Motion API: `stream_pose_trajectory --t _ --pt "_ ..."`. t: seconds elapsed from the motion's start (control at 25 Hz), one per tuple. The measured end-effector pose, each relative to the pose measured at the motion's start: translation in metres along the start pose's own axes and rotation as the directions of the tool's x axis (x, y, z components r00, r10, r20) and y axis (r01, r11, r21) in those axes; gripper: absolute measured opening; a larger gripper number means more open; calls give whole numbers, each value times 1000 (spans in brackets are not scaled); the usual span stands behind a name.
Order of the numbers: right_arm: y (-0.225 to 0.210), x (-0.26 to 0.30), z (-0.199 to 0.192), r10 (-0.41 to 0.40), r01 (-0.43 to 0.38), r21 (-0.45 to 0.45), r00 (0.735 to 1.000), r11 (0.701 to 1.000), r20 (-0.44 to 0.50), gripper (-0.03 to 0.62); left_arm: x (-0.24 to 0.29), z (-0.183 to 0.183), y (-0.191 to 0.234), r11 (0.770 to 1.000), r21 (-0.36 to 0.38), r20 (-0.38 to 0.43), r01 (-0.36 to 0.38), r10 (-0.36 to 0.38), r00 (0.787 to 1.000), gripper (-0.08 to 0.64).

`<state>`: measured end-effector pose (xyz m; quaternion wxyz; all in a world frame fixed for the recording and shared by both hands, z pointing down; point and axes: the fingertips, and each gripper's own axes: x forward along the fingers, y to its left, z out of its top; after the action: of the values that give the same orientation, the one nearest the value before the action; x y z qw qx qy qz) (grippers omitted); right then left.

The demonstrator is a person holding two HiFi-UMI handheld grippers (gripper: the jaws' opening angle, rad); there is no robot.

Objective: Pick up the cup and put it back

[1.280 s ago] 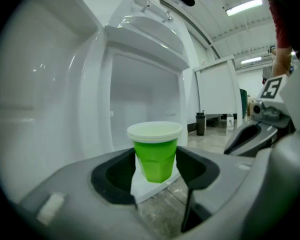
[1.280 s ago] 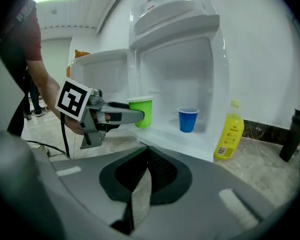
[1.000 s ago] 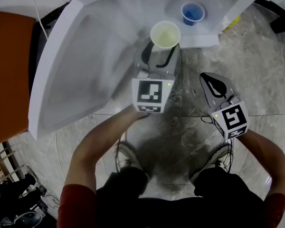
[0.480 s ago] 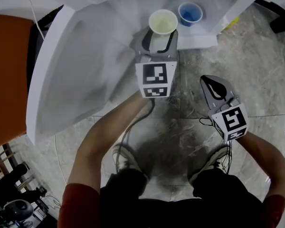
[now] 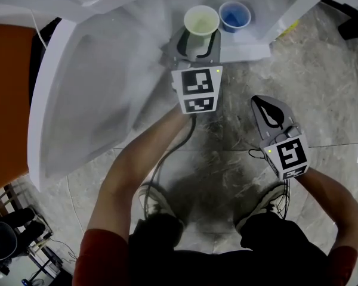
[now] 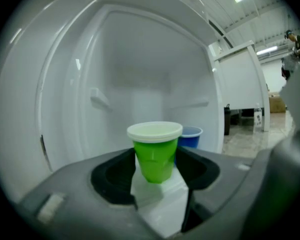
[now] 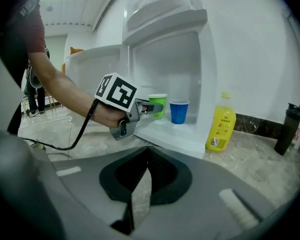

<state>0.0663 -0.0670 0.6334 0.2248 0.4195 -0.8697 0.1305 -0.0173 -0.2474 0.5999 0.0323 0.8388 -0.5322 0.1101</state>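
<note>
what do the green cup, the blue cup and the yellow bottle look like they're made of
Green cup: likely thin plastic with a slight sheen on its wall and a pale rolled rim.
Blue cup: probably the same kind of plastic, smooth and even in colour.
Yellow bottle: plastic by its look, glossy, with a printed label. Too small to tell more.

- green plastic cup (image 6: 155,156), with a whitish rim and inside
- blue plastic cup (image 6: 191,136), at its two o'clock
- left gripper (image 5: 200,34): grey jaws, black-and-white square markers
- white fridge interior (image 6: 140,74)
- yellow plastic bottle (image 7: 220,124)
- grey marbled stone floor (image 5: 227,159)
</note>
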Motion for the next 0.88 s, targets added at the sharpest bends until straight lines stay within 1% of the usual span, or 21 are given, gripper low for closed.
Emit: stream_pose_trajectory --t 0.16,0.32,0.44,0.64,0.8,0.88 --pt "1 4 1 3 -3 25 1000 1000 2 0 6 -6 0 1000 13 -9 -9 9 1000 255" --pt "-1 5 -4 -2 2 22 1000 1000 -6 0 13 -10 -1 1000 16 -23 -19 19 1000 255" --pt "-2 5 -5 -3 4 28 1000 1000 -8 0 17 -14 1 999 10 -34 -37 37 999 256" --pt "-3 5 -6 0 0 34 1000 999 -13 1 21 -14 2 999 -11 -28 -52 51 998 258" --pt "-4 5 -3 -6 5 39 1000 999 3 1 23 -16 2 999 -12 -44 -47 47 998 267" --pt "-5 4 -5 -2 2 30 1000 1000 -7 0 23 -17 1 999 -10 -44 -45 44 998 275"
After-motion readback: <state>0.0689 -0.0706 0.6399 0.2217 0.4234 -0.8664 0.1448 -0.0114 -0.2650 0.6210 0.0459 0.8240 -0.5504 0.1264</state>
